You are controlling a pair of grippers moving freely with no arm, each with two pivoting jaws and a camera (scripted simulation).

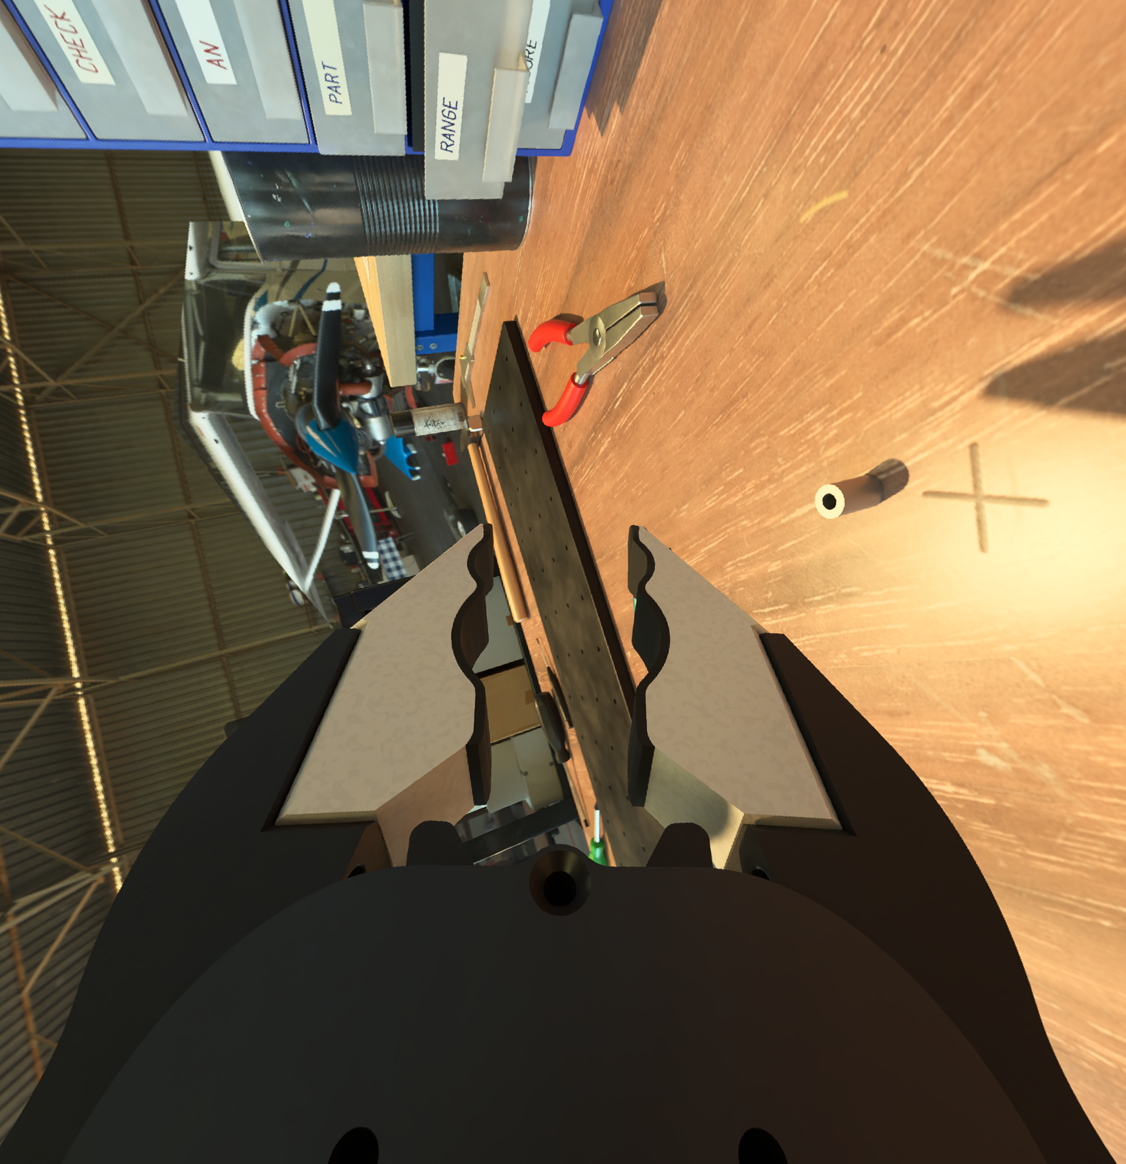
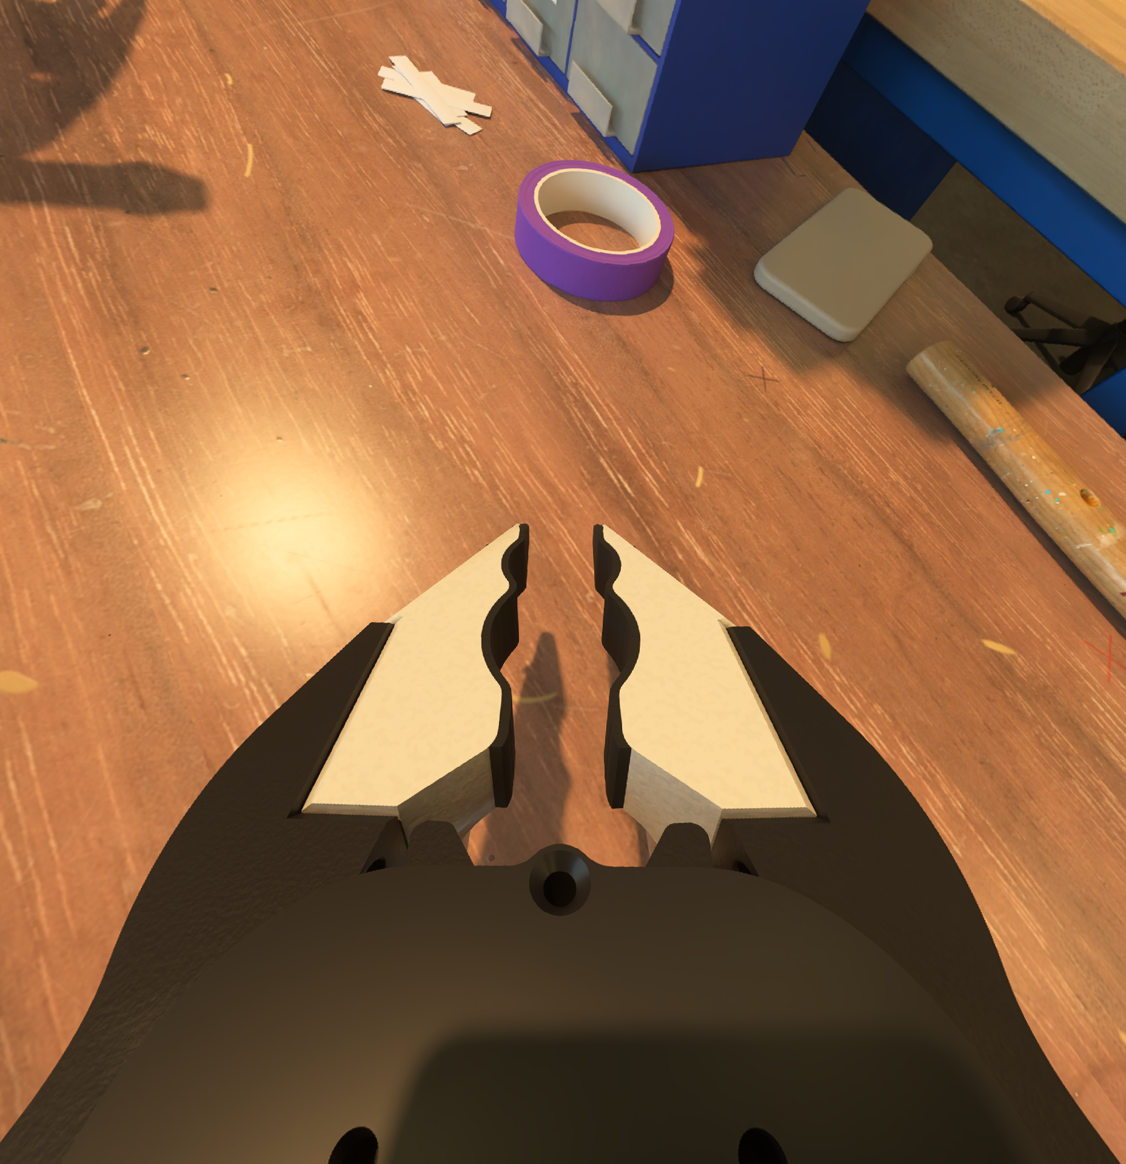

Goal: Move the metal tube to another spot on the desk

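Metal tube [image 1: 859, 496] lies on the desk [image 1: 862, 189] — beside a cross mark [image 1: 982, 499]

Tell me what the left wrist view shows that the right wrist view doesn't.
Only the left wrist view shows the metal tube lying on the desk beside a scratched cross, red-handled pliers, a dark perforated plate and a large dark can.

Only the right wrist view shows purple tape, a pale pad, white strips and a wooden handle.

Both show the wooden desk, blue drawer cabinet, and open, empty jaws.
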